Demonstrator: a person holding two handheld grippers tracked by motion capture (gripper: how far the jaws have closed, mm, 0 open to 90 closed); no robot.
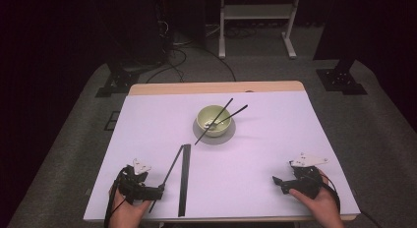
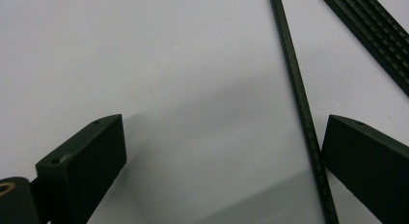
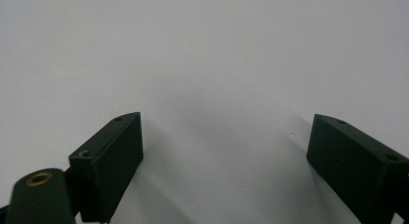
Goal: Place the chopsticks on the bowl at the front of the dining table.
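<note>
A pale green bowl [image 1: 214, 121] stands mid-table with two black chopsticks [image 1: 235, 112] leaning in it, their ends sticking out past its rim. A third black chopstick [image 1: 169, 171] lies slanted on the mat beside a long flat black ribbed strip [image 1: 184, 181]. My left gripper [image 1: 158, 189] sits low at the near left, open. That chopstick [image 2: 299, 89] runs between its jaws, close to the right one, with the strip [image 2: 371, 31] beyond. My left gripper [image 2: 224, 127] holds nothing. My right gripper [image 1: 279, 184] [image 3: 226, 120] rests open at the near right over bare mat.
A pale lilac mat [image 1: 275, 134] covers the wooden table [image 1: 216, 87]. A grey round patch lies under the bowl. Beyond the table are a dark floor, cables [image 1: 177, 56] and a white stand's legs [image 1: 255, 21].
</note>
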